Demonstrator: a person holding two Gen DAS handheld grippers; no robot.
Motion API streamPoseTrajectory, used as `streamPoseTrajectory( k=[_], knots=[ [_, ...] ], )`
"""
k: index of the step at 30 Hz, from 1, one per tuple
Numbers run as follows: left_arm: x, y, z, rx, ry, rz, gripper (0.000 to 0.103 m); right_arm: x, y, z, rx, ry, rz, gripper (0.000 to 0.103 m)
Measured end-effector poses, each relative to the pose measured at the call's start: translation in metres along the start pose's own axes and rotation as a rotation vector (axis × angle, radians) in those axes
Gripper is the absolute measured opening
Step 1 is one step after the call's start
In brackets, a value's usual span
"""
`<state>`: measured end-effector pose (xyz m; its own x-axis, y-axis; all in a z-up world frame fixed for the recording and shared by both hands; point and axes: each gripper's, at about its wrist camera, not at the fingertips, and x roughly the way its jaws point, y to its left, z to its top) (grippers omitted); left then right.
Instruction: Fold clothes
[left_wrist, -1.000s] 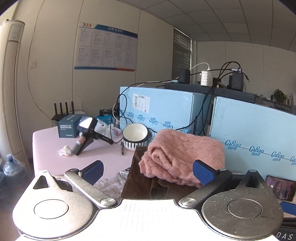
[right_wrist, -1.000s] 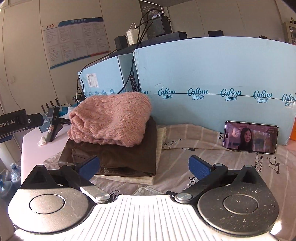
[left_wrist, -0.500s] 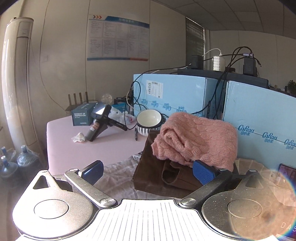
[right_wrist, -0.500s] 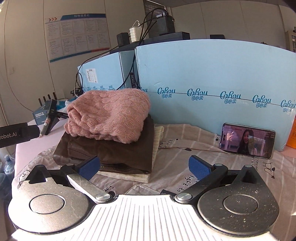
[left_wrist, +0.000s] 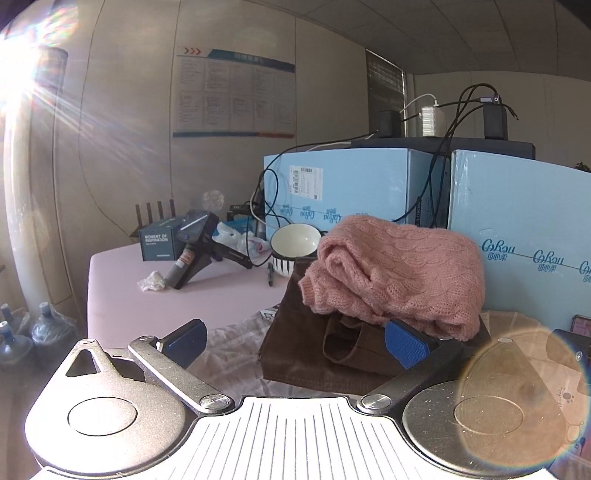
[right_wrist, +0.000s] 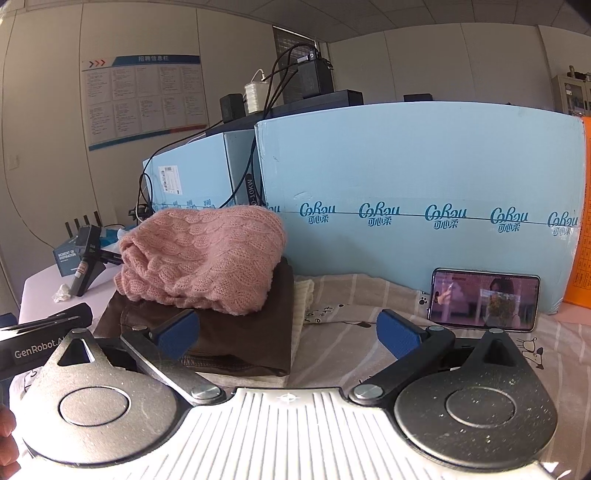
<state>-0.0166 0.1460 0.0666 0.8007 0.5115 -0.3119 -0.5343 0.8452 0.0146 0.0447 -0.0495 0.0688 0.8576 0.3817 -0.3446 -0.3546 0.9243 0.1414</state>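
Note:
A folded pink knit sweater (left_wrist: 399, 273) lies on top of a folded brown garment (left_wrist: 314, 350), with a cream garment (right_wrist: 301, 306) under the stack. The stack rests on a striped printed sheet (right_wrist: 351, 332). My left gripper (left_wrist: 295, 341) is open and empty, held just in front of the stack's left side. My right gripper (right_wrist: 288, 332) is open and empty, in front of the stack's right corner; sweater (right_wrist: 201, 258) and brown garment (right_wrist: 236, 332) show there too. The left gripper's body (right_wrist: 40, 339) appears at the left edge of the right wrist view.
Light blue cartons (right_wrist: 417, 206) stand behind the stack with cables and adapters on top. A phone (right_wrist: 484, 299) leans against the carton at right. On the pink table (left_wrist: 184, 295): a bowl (left_wrist: 293, 247), a dark box (left_wrist: 159, 243), a handheld device (left_wrist: 195, 251), a crumpled tissue (left_wrist: 151, 281).
Both grippers have pulled back and risen a little from the stack. The left wrist view has swung left, with sun glare now in it. The clothes have not moved.

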Motion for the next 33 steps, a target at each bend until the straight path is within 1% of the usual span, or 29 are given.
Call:
streamPoseTrajectory(
  k=[2, 5, 9, 13, 19, 24, 28, 33],
  knots=[
    [0.004, -0.001, -0.003, -0.026, -0.020, 0.001, 0.103, 0.002, 0.001, -0.002, -0.007, -0.022, -0.004, 0.103],
    [0.010, -0.004, -0.008, -0.037, -0.039, 0.010, 0.103, 0.009, 0.003, -0.007, -0.018, -0.039, -0.008, 0.103],
    [0.017, -0.012, -0.013, -0.016, -0.065, 0.016, 0.103, 0.015, 0.005, -0.012, -0.039, -0.058, -0.020, 0.103],
    [0.023, -0.017, -0.016, -0.009, -0.072, -0.001, 0.103, 0.020, 0.002, -0.015, -0.042, -0.073, -0.046, 0.103],
    [0.026, -0.027, -0.021, -0.011, -0.148, 0.045, 0.103, 0.026, -0.004, -0.018, -0.026, -0.077, -0.055, 0.103],
    [0.033, -0.029, -0.032, -0.016, -0.163, 0.072, 0.103, 0.031, -0.005, -0.023, -0.035, -0.087, -0.063, 0.103],
    [0.037, -0.030, -0.037, -0.018, -0.169, 0.077, 0.103, 0.039, -0.007, -0.030, -0.046, -0.088, -0.065, 0.103],
    [0.041, -0.031, -0.045, -0.033, -0.195, 0.066, 0.103, 0.043, -0.012, -0.033, -0.021, -0.097, -0.070, 0.103]
  ],
)
